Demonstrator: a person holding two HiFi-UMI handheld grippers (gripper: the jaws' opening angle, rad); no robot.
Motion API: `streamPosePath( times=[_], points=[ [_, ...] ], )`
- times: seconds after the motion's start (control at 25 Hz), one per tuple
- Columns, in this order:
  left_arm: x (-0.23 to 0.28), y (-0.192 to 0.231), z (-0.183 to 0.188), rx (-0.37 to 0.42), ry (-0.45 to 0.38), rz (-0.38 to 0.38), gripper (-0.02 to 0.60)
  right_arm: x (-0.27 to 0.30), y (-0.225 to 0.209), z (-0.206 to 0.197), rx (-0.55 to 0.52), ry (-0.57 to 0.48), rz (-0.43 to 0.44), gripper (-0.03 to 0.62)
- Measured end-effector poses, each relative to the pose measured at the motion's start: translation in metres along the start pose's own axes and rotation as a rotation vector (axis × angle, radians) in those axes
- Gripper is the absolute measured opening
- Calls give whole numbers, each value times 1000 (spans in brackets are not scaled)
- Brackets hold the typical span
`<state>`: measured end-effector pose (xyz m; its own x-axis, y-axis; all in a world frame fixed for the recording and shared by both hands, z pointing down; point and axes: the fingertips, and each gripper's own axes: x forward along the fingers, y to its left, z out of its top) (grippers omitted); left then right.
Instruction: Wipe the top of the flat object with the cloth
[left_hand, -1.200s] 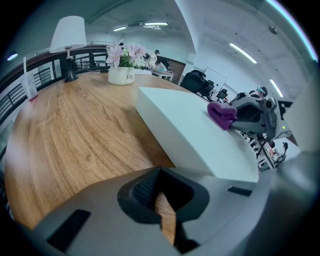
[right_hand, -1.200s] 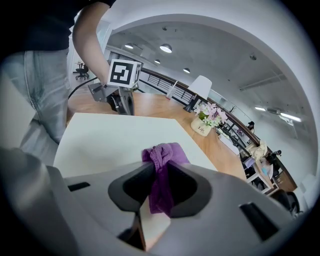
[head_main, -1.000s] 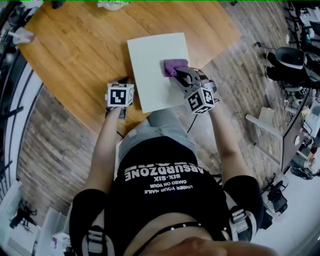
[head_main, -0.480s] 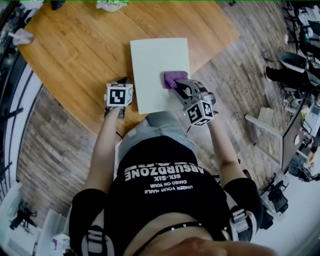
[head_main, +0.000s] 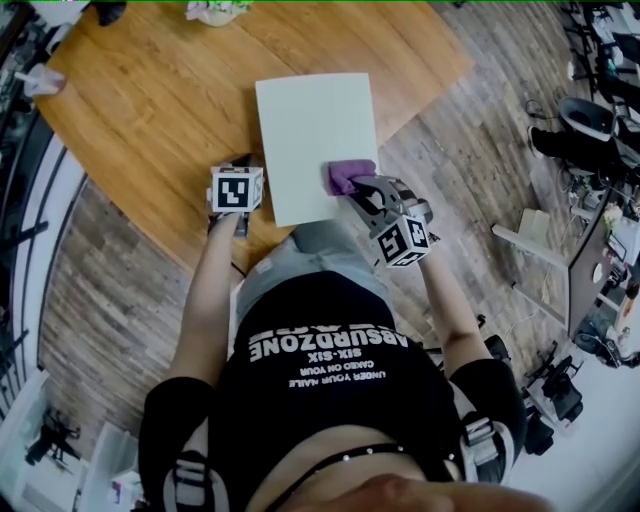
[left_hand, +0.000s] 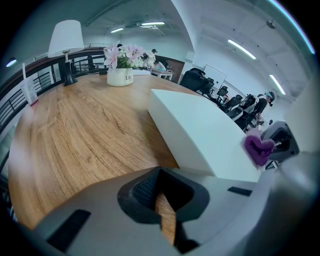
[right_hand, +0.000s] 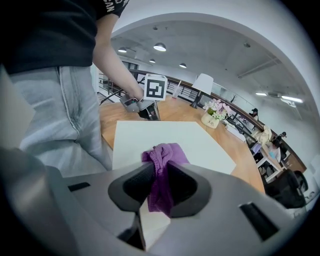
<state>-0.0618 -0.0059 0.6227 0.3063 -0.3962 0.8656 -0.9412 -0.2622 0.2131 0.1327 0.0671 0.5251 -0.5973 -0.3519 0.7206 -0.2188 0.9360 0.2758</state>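
Item: cloth (right_hand: 162, 159), purple, small, bunched. It is sitting on the near right part of the flat object (head_main: 310, 120), close to its right edge.

Holder: the right gripper (right_hand: 159, 189) is pinching a fold of the cloth, its fingers (right_hand: 136, 183) clenched on the fabric, with a wad bulging out beyond them.

Handling: judged soft, limp and light. Any fold is serving as a hold, and a deeper bite would be giving a broader wiping face.

Item: flat object, white, smooth. It is lying flat on the near right part of the wooden tabletop (head_main: 150, 100). It looks stiff, and probably light and slippery enough to be sliding under a stroke.

Other: the left gripper (left_hand: 162, 200) is sitting just beside the flat object's near left edge, its fingers drawn together on nothing. Steadying would be best done at that edge.
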Motion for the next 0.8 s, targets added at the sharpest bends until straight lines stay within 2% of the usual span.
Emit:
streamPosePath(
  times=[0.28,0.56,0.8],
  points=[
    [-1,1,-3,-3,9,1,14,-17,23,-2,60,13,79,94],
    [-1,-1,-1,0,6,-2,14,-34,49,-3,124,37,269,94],
    [1,-2,-1,-8,-2,-13,14,-43,47,2,149,51,361,94]
  ],
)
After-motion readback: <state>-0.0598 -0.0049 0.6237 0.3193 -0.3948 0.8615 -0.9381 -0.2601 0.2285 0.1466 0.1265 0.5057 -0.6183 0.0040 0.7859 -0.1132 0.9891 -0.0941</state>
